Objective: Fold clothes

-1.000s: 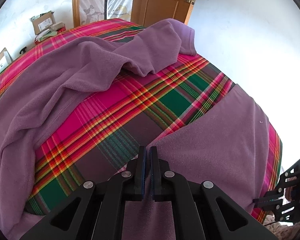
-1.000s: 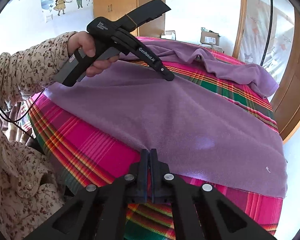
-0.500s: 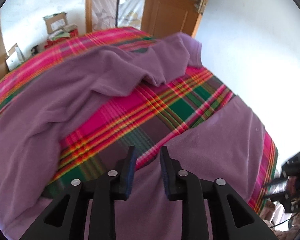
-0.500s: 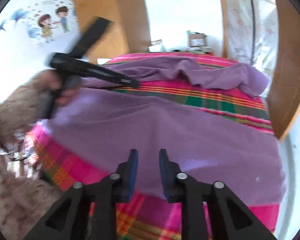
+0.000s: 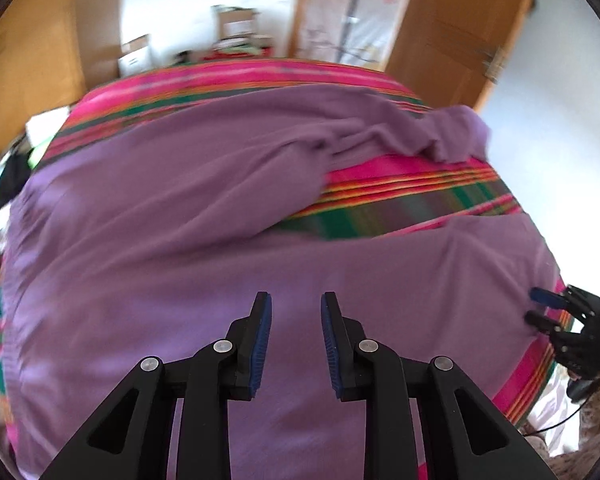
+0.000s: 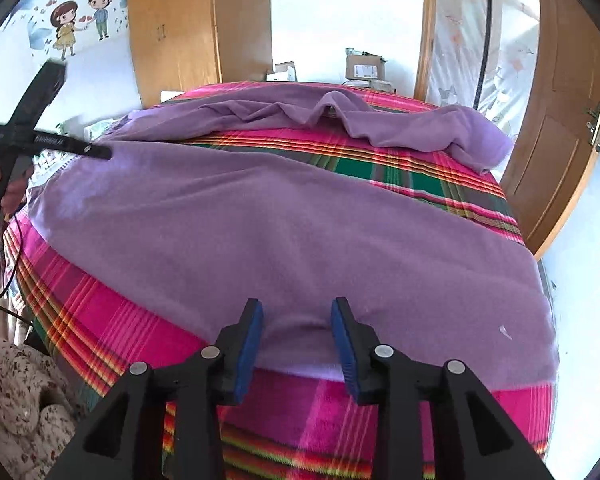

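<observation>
A large purple fleece garment (image 6: 284, 220) lies spread over a bed with a pink, green and red plaid cover (image 6: 404, 172). Its far part (image 6: 420, 128) is rumpled near the bed's back edge. My right gripper (image 6: 297, 322) is open, its fingers just above the garment's near hem with nothing between them. My left gripper (image 5: 296, 320) is open too, hovering over the flat purple cloth (image 5: 180, 240). In the right wrist view the left gripper (image 6: 96, 151) shows at the far left, held by a hand. The right gripper (image 5: 540, 306) appears at the right edge of the left wrist view.
Wooden wardrobe doors (image 6: 172, 28) and a wooden door (image 6: 572, 128) stand behind the bed. Cardboard boxes (image 6: 362, 66) sit past the bed's far edge. A floral sleeve (image 6: 16, 400) is at lower left, a cartoon wall sticker (image 6: 84, 16) above.
Both grippers have gone from shut on the purple cloth to open and let it go. The left gripper has swung left and now looks across the garment's body.
</observation>
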